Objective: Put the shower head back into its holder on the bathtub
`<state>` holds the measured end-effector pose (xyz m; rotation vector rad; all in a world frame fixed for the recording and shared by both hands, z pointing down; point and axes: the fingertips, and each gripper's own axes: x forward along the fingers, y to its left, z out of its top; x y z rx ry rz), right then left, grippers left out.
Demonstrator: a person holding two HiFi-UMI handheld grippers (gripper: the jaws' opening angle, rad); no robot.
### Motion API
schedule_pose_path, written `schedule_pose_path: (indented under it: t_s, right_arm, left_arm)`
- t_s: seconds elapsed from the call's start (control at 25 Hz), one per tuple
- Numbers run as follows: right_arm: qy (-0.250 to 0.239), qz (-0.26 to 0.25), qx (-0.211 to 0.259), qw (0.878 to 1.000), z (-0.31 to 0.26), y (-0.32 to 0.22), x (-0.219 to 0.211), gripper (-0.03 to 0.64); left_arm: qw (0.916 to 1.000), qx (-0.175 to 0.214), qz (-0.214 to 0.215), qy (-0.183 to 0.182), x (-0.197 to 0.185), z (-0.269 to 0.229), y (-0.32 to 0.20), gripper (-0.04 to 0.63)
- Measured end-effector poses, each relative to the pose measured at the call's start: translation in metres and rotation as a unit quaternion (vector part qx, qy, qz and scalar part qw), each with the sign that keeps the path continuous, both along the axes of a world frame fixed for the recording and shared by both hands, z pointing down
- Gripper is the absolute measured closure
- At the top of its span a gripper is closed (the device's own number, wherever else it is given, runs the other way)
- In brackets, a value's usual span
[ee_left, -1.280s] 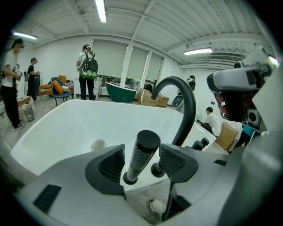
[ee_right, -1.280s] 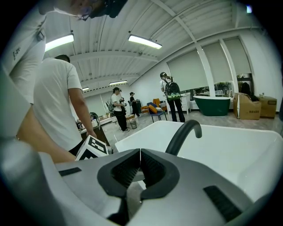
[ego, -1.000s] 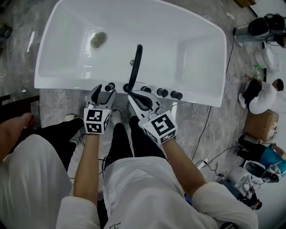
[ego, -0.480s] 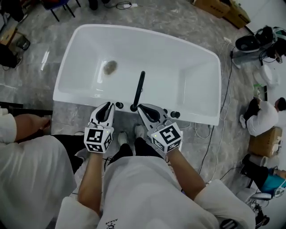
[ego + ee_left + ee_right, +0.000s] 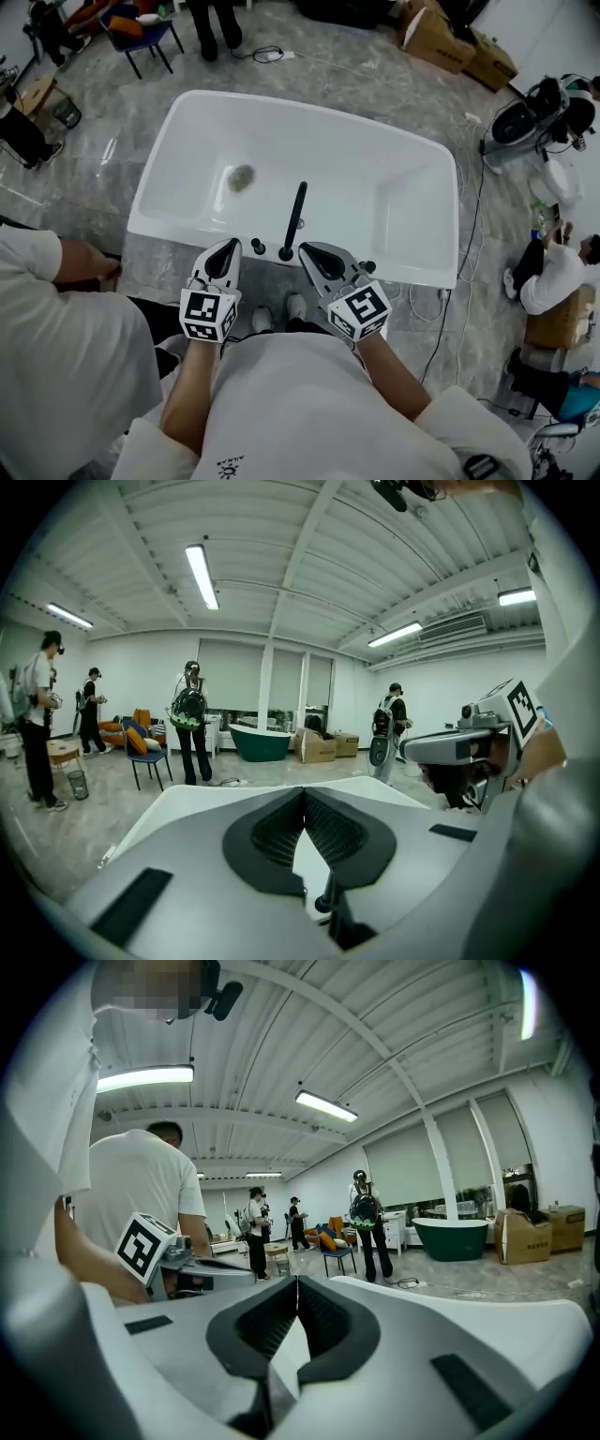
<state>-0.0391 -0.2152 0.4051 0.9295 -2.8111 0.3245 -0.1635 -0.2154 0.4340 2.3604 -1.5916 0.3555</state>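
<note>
The white bathtub [image 5: 309, 112] lies below me in the head view. The black shower head [image 5: 296, 217] stands in its holder on the tub's near rim and leans in over the basin. My left gripper [image 5: 228, 247] hangs just short of that rim, left of the holder, shut and empty. My right gripper [image 5: 312, 251] is just right of the holder, also shut and empty. In the left gripper view the left gripper [image 5: 303, 790] has its jaw tips pressed together. The right gripper view shows the right gripper [image 5: 297, 1280] the same way. Neither gripper touches the shower head.
Black knobs [image 5: 258, 248] sit on the near rim on both sides of the holder. The drain [image 5: 241, 177] is in the tub floor. A person in white [image 5: 56, 328] stands close at my left. Another person [image 5: 553, 272], cables [image 5: 466, 234], boxes [image 5: 450, 42] and a chair [image 5: 141, 28] ring the tub.
Both grippers have risen and drawn back from the tub rim. The left gripper's jaws went from open to shut. The shower head has stayed in its holder.
</note>
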Motion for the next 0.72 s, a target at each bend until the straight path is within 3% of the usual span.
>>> schedule_pose_path:
  t_s: [0.32, 0.72]
  right_arm:
    - [-0.029, 0.002, 0.012, 1.000, -0.023, 0.009, 0.012, 0.600]
    - [-0.035, 0.012, 0.016, 0.999, -0.033, 0.002, 0.016, 0.600]
  left_arm:
    - [0.9995, 0.028, -0.013, -0.002, -0.009, -0.032, 0.020, 0.583]
    - [0.9992, 0.033, -0.021, 0.008, -0.015, -0.037, 0.022, 0.583]
